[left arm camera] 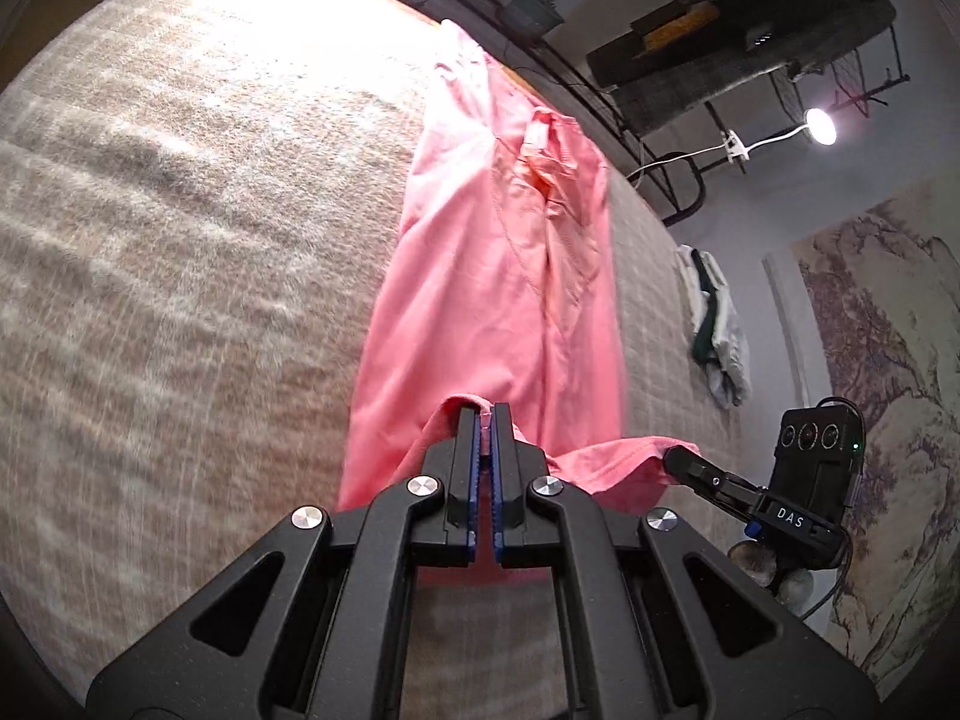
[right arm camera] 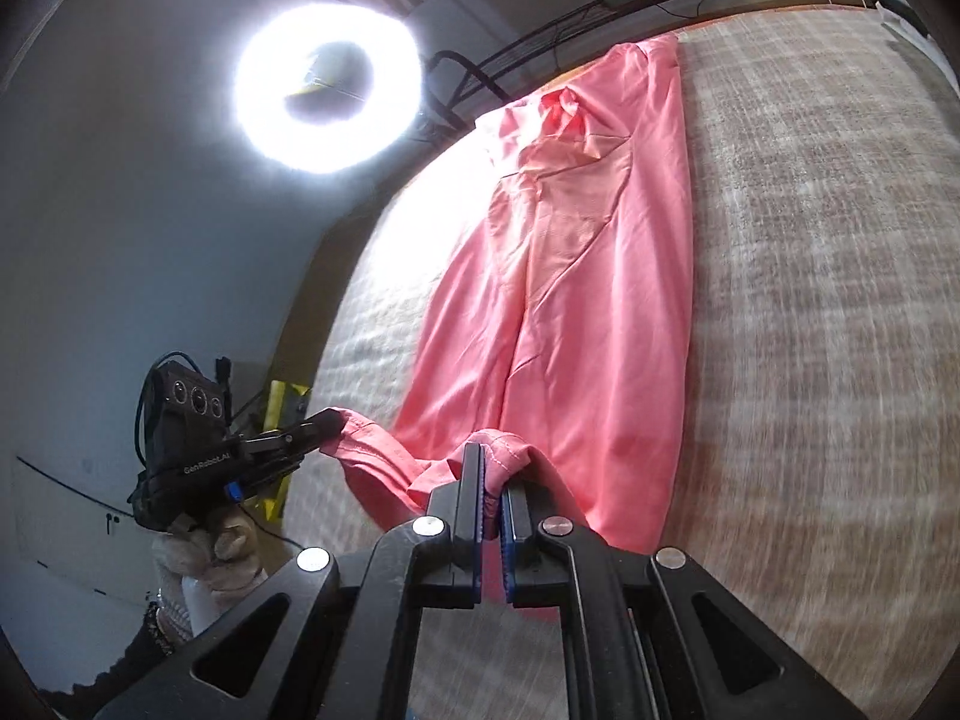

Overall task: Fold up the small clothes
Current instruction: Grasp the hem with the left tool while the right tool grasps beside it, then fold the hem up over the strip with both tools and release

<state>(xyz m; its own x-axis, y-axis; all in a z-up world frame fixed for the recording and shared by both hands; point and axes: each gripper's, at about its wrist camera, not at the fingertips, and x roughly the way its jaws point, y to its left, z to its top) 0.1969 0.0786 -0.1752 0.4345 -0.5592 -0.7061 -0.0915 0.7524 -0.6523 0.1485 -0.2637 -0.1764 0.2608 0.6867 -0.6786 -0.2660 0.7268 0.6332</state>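
A pink garment (left arm camera: 480,276) lies stretched lengthwise on a beige woven bed cover (left arm camera: 180,228), with its near hem lifted. My left gripper (left arm camera: 485,414) is shut on one corner of that hem. My right gripper (left arm camera: 675,456) shows at the right in the left wrist view, shut on the other corner. In the right wrist view the pink garment (right arm camera: 576,276) runs away from my right gripper (right arm camera: 493,456), which is shut on bunched hem cloth. My left gripper (right arm camera: 327,420) shows at the left, pinching the hem's other end. The garment's far end reaches the bed's far edge.
A crumpled white and green garment (left arm camera: 717,324) lies on the bed cover to the right. A metal bed frame (left arm camera: 600,102) borders the far edge. A ring light (right arm camera: 327,87) and a small lamp (left arm camera: 819,126) shine beyond it. A patterned wall hanging (left arm camera: 888,360) is at the right.
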